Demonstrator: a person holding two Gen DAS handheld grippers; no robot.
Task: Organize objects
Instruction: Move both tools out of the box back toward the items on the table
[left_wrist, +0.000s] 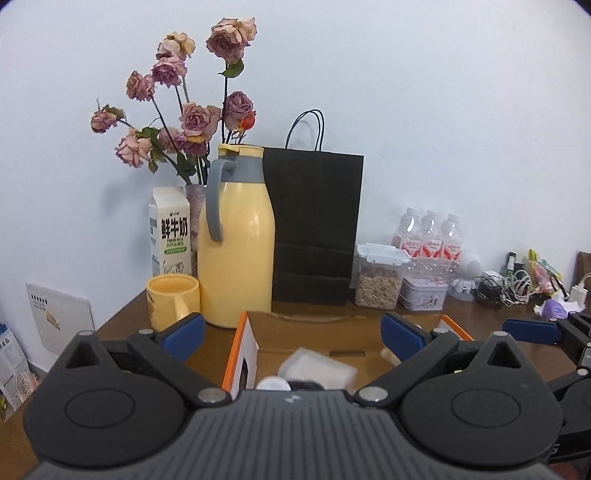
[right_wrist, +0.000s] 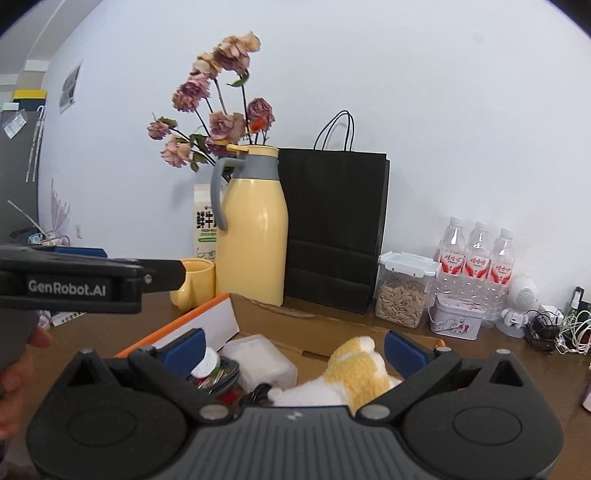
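both grippers hang over an open brown cardboard box with an orange-edged white flap (right_wrist: 207, 317) on a dark wooden table (left_wrist: 155, 314). the left gripper (left_wrist: 293, 334) has its blue-padded jaws spread wide and grips nothing; the right gripper (right_wrist: 293, 347) is likewise spread wide and empty. inside the box lie a yellow-and-white plush toy (right_wrist: 354, 373), a clear plastic case (right_wrist: 264, 360) and a small white-capped bottle (right_wrist: 208, 363). behind the box stand a tall yellow thermos jug with a grey handle (left_wrist: 236, 240), a yellow mug (left_wrist: 173, 301), a white milk carton (left_wrist: 170, 232) and a black paper bag (left_wrist: 314, 225).
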